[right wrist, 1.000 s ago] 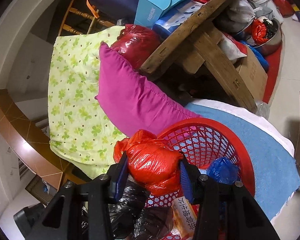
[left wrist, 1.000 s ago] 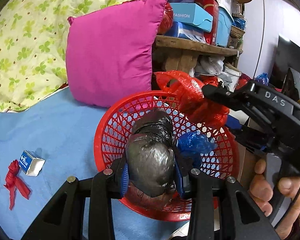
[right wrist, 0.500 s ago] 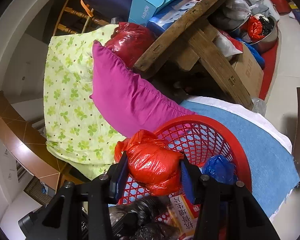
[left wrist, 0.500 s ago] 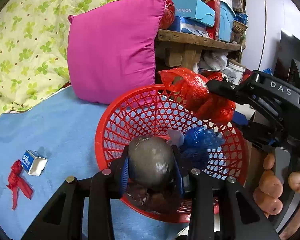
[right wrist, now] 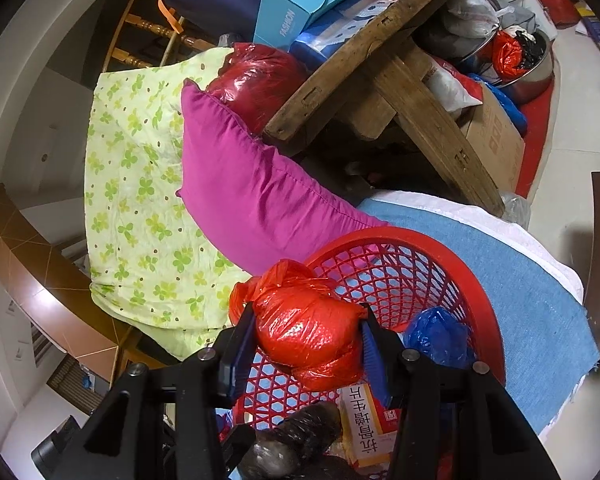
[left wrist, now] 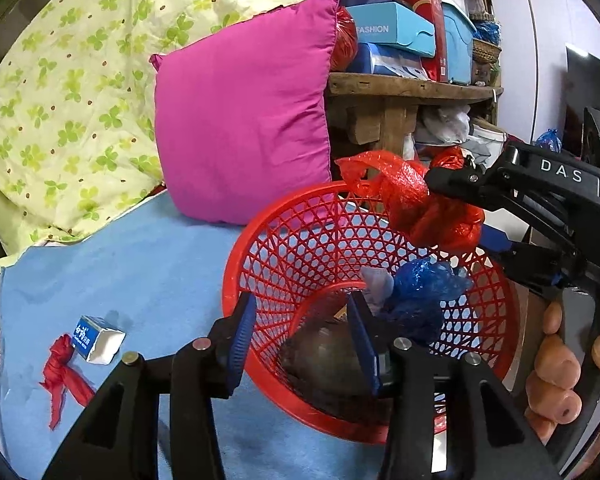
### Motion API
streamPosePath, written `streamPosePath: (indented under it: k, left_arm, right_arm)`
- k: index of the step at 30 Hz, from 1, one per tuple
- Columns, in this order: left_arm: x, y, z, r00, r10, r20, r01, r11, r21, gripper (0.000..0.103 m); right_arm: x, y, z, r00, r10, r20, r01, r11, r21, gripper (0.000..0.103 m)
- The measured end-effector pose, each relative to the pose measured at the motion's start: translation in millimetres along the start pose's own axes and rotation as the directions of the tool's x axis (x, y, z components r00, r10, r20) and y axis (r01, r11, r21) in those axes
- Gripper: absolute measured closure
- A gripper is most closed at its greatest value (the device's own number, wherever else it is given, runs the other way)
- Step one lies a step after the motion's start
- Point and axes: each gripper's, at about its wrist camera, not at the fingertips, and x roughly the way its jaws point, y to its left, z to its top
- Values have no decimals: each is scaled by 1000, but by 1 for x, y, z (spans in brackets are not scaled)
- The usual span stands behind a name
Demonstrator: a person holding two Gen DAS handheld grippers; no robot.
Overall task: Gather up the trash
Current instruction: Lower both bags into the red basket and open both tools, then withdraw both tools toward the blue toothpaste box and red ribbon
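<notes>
A red mesh basket stands on the blue mat. My left gripper hangs over its near rim. Its jaws are opening and its pads touch nothing. The dark plastic bag lies below them on the basket's floor, beside a blue bag. My right gripper is shut on a crumpled red plastic bag, held just above the basket's rim. In the right wrist view the blue bag, a printed carton and the dark bag lie in the basket.
On the blue mat, left of the basket, lie a small blue-and-white box and a knotted red strip. A magenta pillow and a green-flowered quilt stand behind. A cluttered wooden shelf lies beyond the basket.
The dark bag has slipped out of my left gripper, whose jaws have widened, and dropped into the basket. The right gripper still holds the red bag in the same place.
</notes>
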Motion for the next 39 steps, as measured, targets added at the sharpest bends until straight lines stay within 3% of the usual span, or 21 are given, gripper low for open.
streamPosePath:
  k: [6, 10, 26, 28, 30, 39]
  left_arm:
    - [0, 6, -1, 1000, 15, 5, -15, 1000, -21, 45]
    - [-2, 9, -3, 1000, 24, 13, -24, 999, -27, 43]
    - [-8, 23, -10, 998, 52, 30, -51, 998, -38, 41]
    - [-9, 25, -12, 998, 48, 31, -47, 998, -42, 37]
    - [-12, 28, -13, 998, 55, 44, -53, 997, -51, 24]
    - [-24, 41, -18, 995, 63, 73, -58, 996, -68, 23]
  right_arm:
    - [2, 0, -2, 1000, 3, -9, -3, 1000, 10, 46]
    - [1, 3, -4, 1000, 13, -8, -13, 1000, 0, 42]
    - [9, 21, -12, 1000, 20, -18, -21, 999, -49, 42]
    - [10, 23, -14, 1000, 20, -20, -21, 998, -52, 42]
    - [11, 26, -15, 1000, 18, -17, -19, 998, -59, 42]
    - [7, 53, -27, 999, 20, 43, -13, 986, -168, 42]
